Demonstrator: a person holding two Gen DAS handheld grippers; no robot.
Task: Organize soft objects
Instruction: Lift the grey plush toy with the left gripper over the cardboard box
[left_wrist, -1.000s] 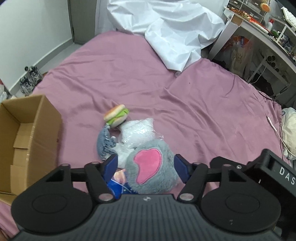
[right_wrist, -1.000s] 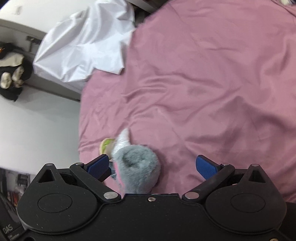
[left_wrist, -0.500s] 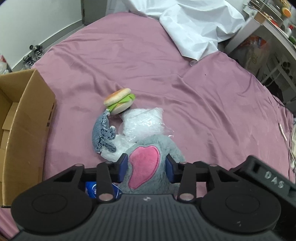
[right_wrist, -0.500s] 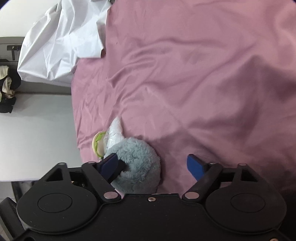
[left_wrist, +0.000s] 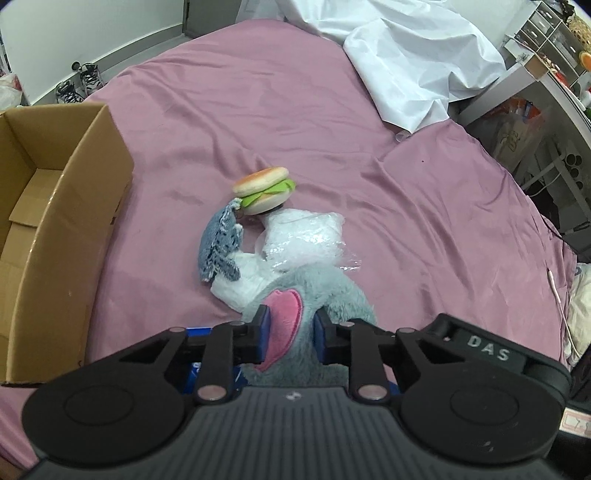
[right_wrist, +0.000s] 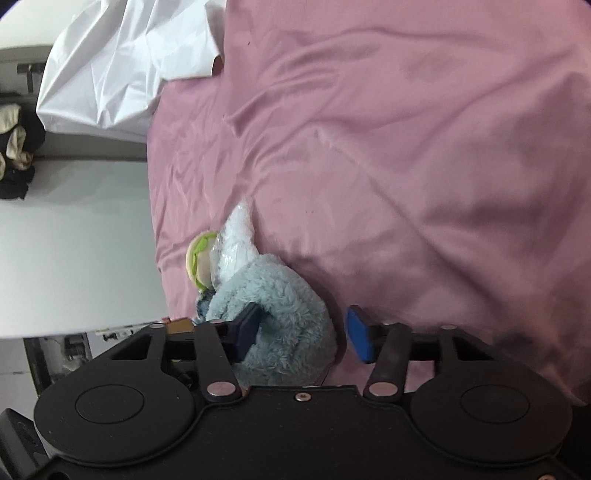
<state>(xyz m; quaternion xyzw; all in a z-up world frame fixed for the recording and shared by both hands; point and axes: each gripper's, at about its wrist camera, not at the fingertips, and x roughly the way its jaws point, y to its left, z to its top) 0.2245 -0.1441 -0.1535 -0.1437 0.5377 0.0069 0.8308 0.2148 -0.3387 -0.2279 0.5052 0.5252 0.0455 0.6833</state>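
A grey plush toy with a pink ear patch (left_wrist: 325, 291) lies on the pink bed at the near edge. My left gripper (left_wrist: 290, 330) is shut on its pink ear. Beyond it lie a white item in clear plastic (left_wrist: 306, 236), a blue-grey knitted cloth (left_wrist: 218, 247) and a soft burger toy (left_wrist: 264, 188). In the right wrist view the same plush (right_wrist: 284, 314) sits between my right gripper's (right_wrist: 303, 334) blue fingers; the left pad touches the fur, the right pad stands apart, jaws partly closed. The burger (right_wrist: 199, 260) shows beyond.
An open cardboard box (left_wrist: 55, 206) stands on the bed at the left. A crumpled white sheet (left_wrist: 406, 62) lies at the far end. Shelves and bags (left_wrist: 535, 110) stand beyond the right edge. A white cable (left_wrist: 557, 299) lies at the right.
My left gripper closed onto the plush's pink ear and rose a little. My right gripper's fingers narrowed around the plush body while the view rotated.
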